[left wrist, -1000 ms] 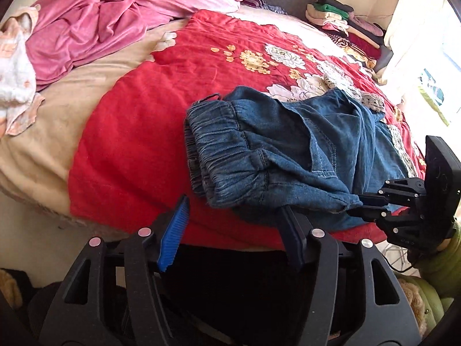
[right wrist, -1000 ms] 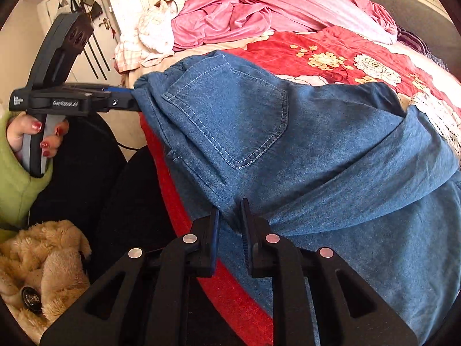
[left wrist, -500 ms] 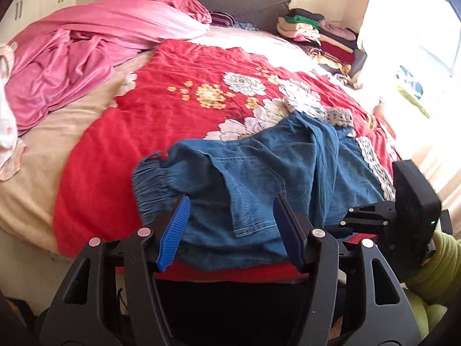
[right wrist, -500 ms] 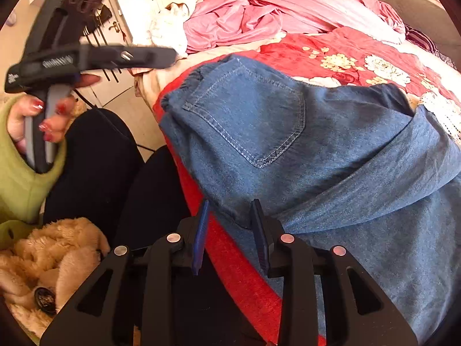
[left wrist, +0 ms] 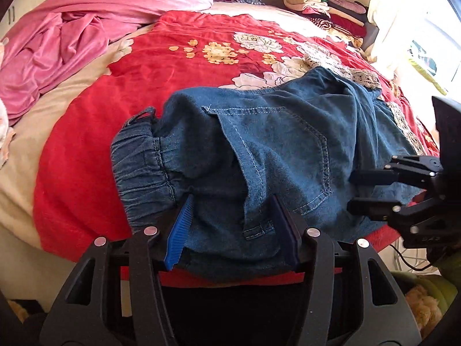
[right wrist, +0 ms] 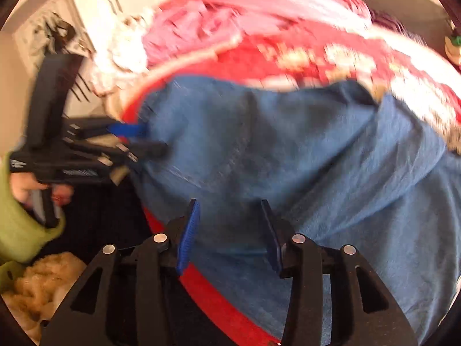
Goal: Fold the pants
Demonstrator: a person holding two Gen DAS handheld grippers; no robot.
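Jaws of the right gripper [right wrist: 230,230] are opening, clear of the denim pants [left wrist: 273,155]. Left gripper [left wrist: 233,227] is closing around the near fold on the red bedspread [left wrist: 86,144], pads not yet pressing.

Black claw [left wrist: 230,227], blue ribbed pads, silver screws; green sleeve [right wrist: 20,225].

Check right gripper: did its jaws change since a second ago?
Yes. The right gripper, earlier pinched on the jeans, now stands apart and is opening, denim loose between its pads.

A red floral blanket [left wrist: 178,66] covers the bed; crumpled pink velvet bedding [left wrist: 72,43] lies at its far-left corner (partly overhanging), a stack of folded clothes [left wrist: 325,8] at the far-right corner.
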